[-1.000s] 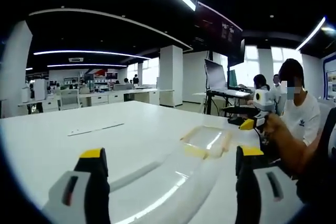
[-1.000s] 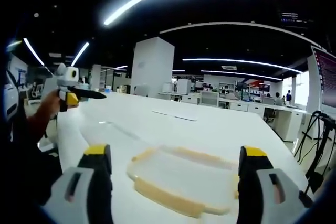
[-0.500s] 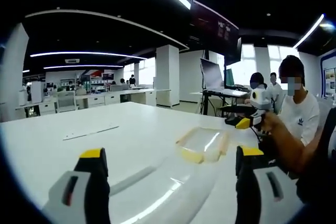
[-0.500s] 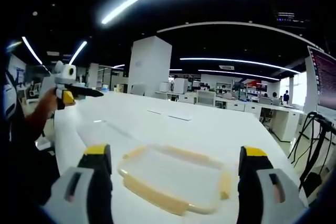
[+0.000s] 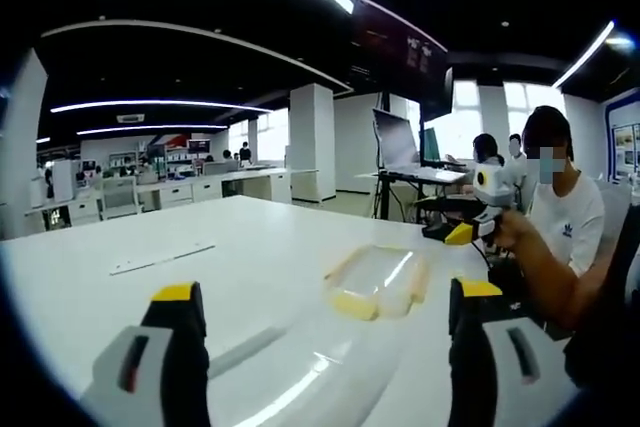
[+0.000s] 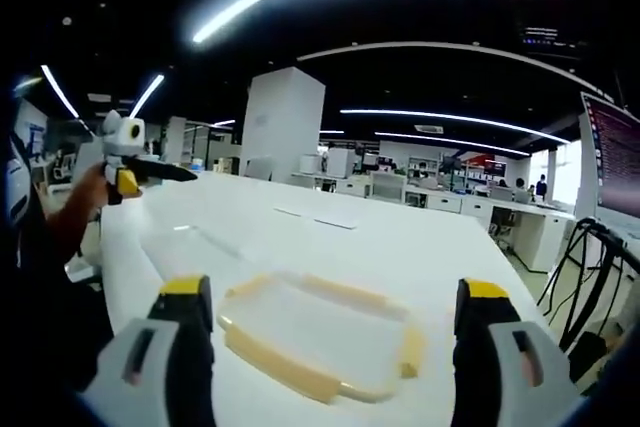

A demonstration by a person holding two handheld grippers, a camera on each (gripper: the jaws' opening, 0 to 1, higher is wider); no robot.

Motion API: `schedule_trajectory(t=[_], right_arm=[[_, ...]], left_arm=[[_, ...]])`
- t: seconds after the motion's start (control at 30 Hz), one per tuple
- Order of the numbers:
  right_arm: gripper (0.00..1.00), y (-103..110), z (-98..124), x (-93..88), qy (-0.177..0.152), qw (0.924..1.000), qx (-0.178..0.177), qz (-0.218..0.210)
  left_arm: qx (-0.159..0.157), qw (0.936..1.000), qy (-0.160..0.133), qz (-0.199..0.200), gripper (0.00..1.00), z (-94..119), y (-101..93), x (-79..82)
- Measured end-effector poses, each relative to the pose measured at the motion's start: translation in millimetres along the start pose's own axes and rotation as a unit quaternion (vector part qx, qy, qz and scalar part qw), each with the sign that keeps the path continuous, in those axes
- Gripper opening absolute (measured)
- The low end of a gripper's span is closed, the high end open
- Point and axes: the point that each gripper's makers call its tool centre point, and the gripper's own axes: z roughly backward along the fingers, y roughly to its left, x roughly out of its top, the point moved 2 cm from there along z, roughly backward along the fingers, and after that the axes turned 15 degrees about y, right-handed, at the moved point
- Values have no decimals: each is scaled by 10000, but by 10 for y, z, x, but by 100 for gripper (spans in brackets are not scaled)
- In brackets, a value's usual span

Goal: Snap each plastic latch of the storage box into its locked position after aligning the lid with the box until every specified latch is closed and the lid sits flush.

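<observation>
Stretching across both views, a wide white counter carries the storage box, a shallow clear container with pale yellow latches along its rim, lying flat in front of the person; over the last second both cameras have drifted, so the box sits slightly farther off and more to the left in each view, while the box itself seems not to have moved; judging by this, the approach is only beginning and no latch has been pressed yet; the left tongs and right tongs hang spread wide and empty, well apart from the box; neither touches lid or latch.
</observation>
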Motion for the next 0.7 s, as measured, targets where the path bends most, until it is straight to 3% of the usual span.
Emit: schedule_trajectory(t=[0.7], right_arm=[[100, -230, 241, 7, -56, 9998, -179, -6]], left_arm=[[-153, 9998, 4, -93, 99, -166, -182, 161]])
